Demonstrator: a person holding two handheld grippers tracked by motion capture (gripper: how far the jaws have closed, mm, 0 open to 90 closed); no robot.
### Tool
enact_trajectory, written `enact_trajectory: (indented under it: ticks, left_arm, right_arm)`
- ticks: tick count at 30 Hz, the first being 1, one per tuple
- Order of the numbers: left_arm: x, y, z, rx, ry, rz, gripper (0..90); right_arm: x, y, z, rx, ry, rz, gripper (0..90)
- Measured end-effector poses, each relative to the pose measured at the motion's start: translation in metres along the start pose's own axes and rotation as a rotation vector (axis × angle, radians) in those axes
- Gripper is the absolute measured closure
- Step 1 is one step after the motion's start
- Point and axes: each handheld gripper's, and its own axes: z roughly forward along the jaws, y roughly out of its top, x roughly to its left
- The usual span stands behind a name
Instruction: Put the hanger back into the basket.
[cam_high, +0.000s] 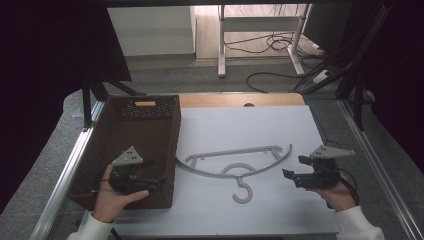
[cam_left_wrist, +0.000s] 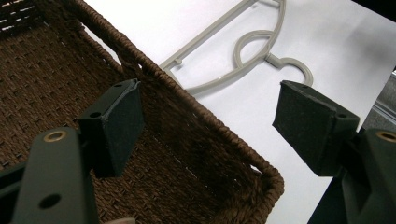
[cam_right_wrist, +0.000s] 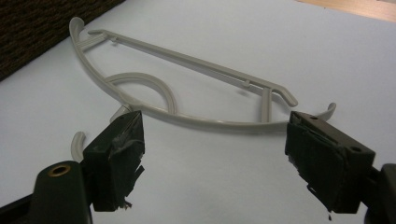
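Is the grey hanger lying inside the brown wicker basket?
No, the grey hanger lies flat on the white table, beside the brown wicker basket.

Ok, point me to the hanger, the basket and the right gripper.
hanger (cam_high: 235, 175): high view, on the small loop above its hook.
basket (cam_high: 172, 150): high view, on its right wall.
right gripper (cam_high: 289, 166): high view, midway between its open jaw tips.

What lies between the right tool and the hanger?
Nothing: in the high view, bare white tabletop separates the open right tool from the grey hanger.
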Motion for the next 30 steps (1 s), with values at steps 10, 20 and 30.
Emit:
enact_trajectory:
  ticks: [10,20,30]
  left_arm:
    - [0.000,-0.005,-0.004,-0.005,0.009,-0.001,23.8]
    - [-0.008,-0.005,-0.005,-0.012,-0.013,0.017,24.0]
    - [-0.009,-0.005,-0.004,-0.012,-0.019,0.019,24.1]
  right_arm:
    - [-0.010,-0.003,0.003,0.021,-0.035,0.002,22.3]
    - [-0.005,0.001,0.001,0.018,-0.043,-0.012,22.5]
    - [-0.008,0.001,-0.003,0.014,-0.042,-0.010,23.6]
